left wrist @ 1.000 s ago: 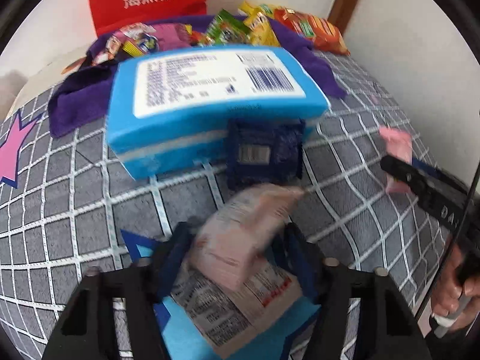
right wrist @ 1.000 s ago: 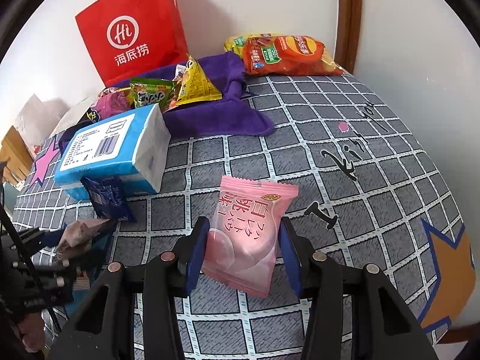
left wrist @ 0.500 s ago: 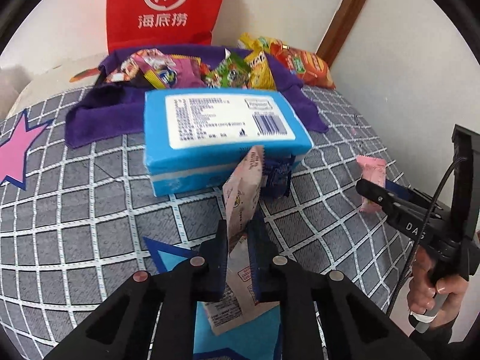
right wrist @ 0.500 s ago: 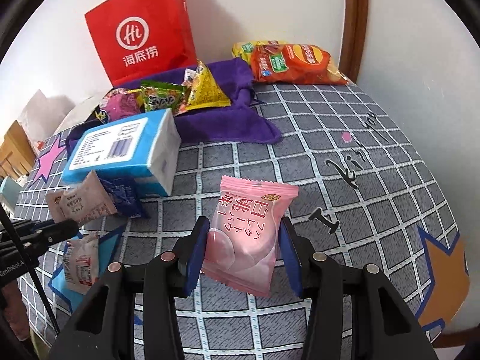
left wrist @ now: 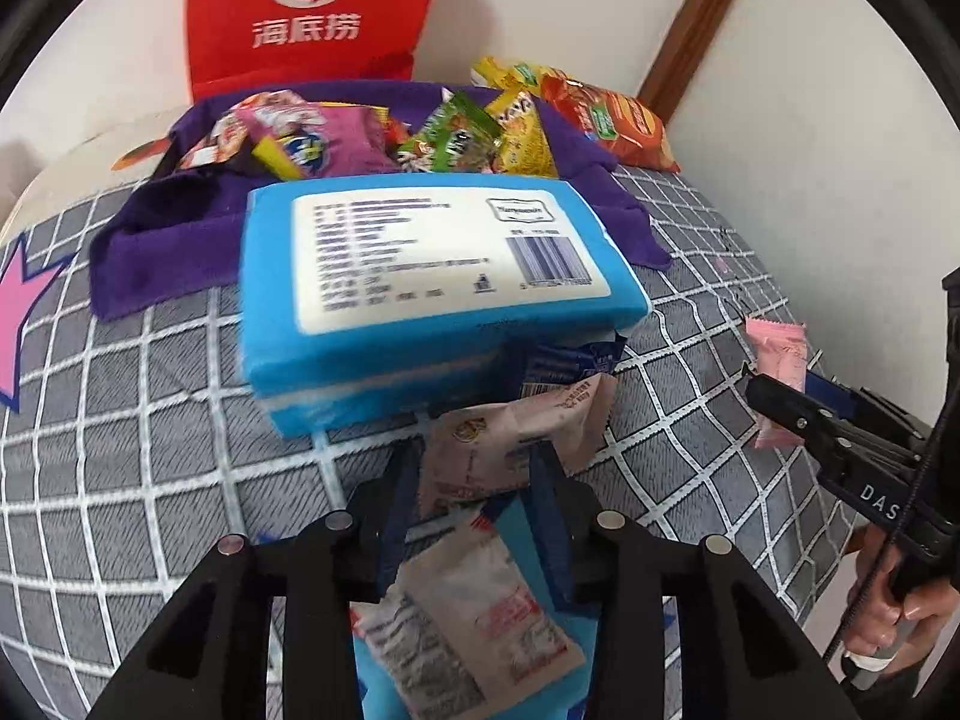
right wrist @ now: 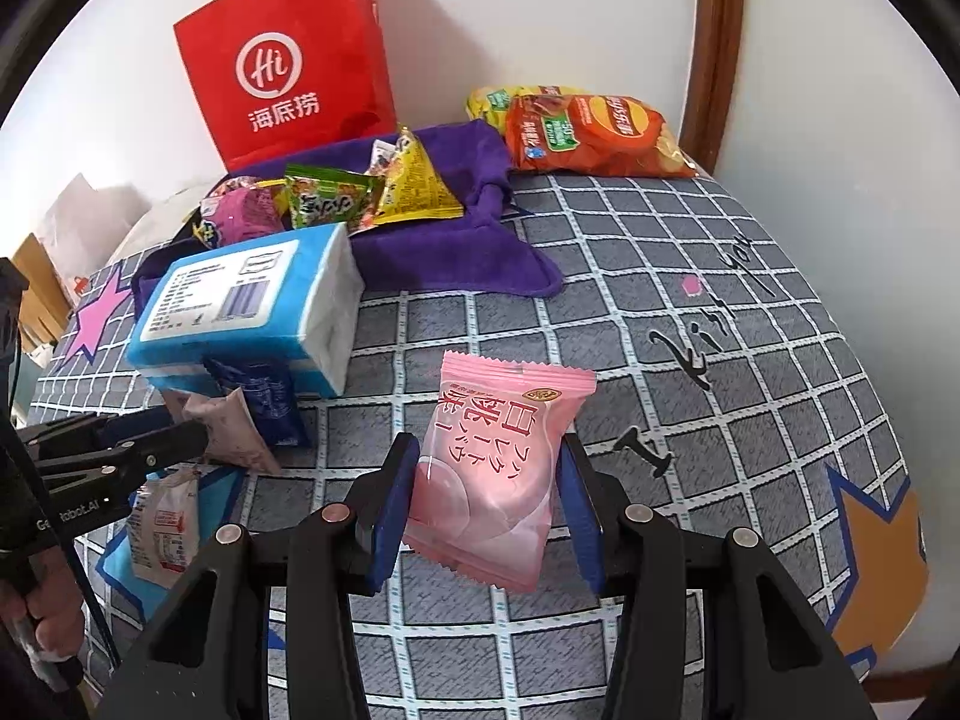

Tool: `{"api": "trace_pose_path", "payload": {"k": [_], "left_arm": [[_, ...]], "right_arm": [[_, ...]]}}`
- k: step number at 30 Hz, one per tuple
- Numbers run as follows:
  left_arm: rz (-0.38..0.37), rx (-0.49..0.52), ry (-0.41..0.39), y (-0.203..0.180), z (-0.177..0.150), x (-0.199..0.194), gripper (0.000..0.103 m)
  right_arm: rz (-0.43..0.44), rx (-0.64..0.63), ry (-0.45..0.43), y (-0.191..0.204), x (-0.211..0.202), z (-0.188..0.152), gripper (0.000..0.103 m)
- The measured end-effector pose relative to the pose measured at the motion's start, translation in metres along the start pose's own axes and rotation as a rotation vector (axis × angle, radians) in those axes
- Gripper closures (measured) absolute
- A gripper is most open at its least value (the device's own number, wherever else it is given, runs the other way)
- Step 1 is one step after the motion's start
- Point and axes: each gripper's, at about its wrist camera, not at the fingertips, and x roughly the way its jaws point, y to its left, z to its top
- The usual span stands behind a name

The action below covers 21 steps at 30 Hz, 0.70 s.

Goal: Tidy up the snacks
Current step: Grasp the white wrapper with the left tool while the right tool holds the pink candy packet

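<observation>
My left gripper (left wrist: 474, 480) points down at the checked cover, and its jaws are opening. A beige snack packet (left wrist: 516, 438) lies between them, free of the pads, its far end leaning on a dark blue packet (left wrist: 564, 363) in front of the blue tissue pack (left wrist: 420, 276). A second beige packet (left wrist: 474, 612) lies flat under the fingers on a light blue star. My right gripper (right wrist: 486, 504) is shut on a pink peach packet (right wrist: 498, 468), held upright above the cover. The right wrist view shows the left gripper (right wrist: 180, 438) at its left edge, by the beige packet (right wrist: 231, 429).
A purple towel (right wrist: 444, 252) at the back carries several loose snacks. A red paper bag (right wrist: 288, 60) stands against the wall behind it. An orange chips bag (right wrist: 588, 132) lies in the far right corner. A wall runs along the right side.
The left gripper's jaws have spread apart and let go of the beige packet. It was held on edge and now rests against the dark blue packet. The right gripper and pink packet have kept still.
</observation>
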Motion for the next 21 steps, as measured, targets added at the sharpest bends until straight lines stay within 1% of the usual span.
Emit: {"api": "trace_pose_path", "payload": {"k": [1,4,6,8,9,10,12,15,16,19,21], "left_arm": [[-0.001,0.007,0.002,-0.002,0.001,0.002,0.057],[-0.002,0.042,0.017,-0.012,0.005,0.01,0.054],[-0.009,0.049,0.009,-0.015,0.005,0.013,0.054],[-0.037,0.048,0.0,-0.016,0.005,0.012,0.066],[-0.052,0.047,0.0,-0.015,0.003,0.01,0.075],[-0.07,0.044,0.002,-0.014,0.002,0.008,0.08],[-0.089,0.047,-0.007,-0.014,0.0,0.002,0.085],[-0.09,0.057,-0.025,-0.015,-0.003,-0.01,0.09],[-0.092,0.056,-0.032,-0.014,-0.004,-0.015,0.094],[-0.109,0.054,-0.05,-0.014,-0.004,-0.027,0.096],[-0.102,0.061,-0.065,-0.013,-0.005,-0.036,0.097]], "right_arm": [[-0.003,0.003,0.001,-0.002,0.0,0.0,0.056],[-0.008,0.008,0.005,-0.005,0.002,-0.001,0.056],[-0.007,0.011,0.009,-0.007,0.004,-0.002,0.056],[-0.008,0.012,0.011,-0.008,0.004,-0.003,0.056],[-0.008,0.011,0.011,-0.009,0.004,-0.003,0.056],[-0.007,0.01,0.011,-0.009,0.004,-0.004,0.056],[-0.007,0.008,0.009,-0.008,0.004,-0.004,0.056],[-0.003,0.005,0.002,-0.006,0.002,-0.002,0.056],[-0.001,0.004,-0.001,-0.005,0.001,-0.002,0.056],[0.008,-0.005,-0.013,0.001,-0.003,0.001,0.056],[0.011,-0.014,-0.021,0.005,-0.006,0.003,0.056]]}}
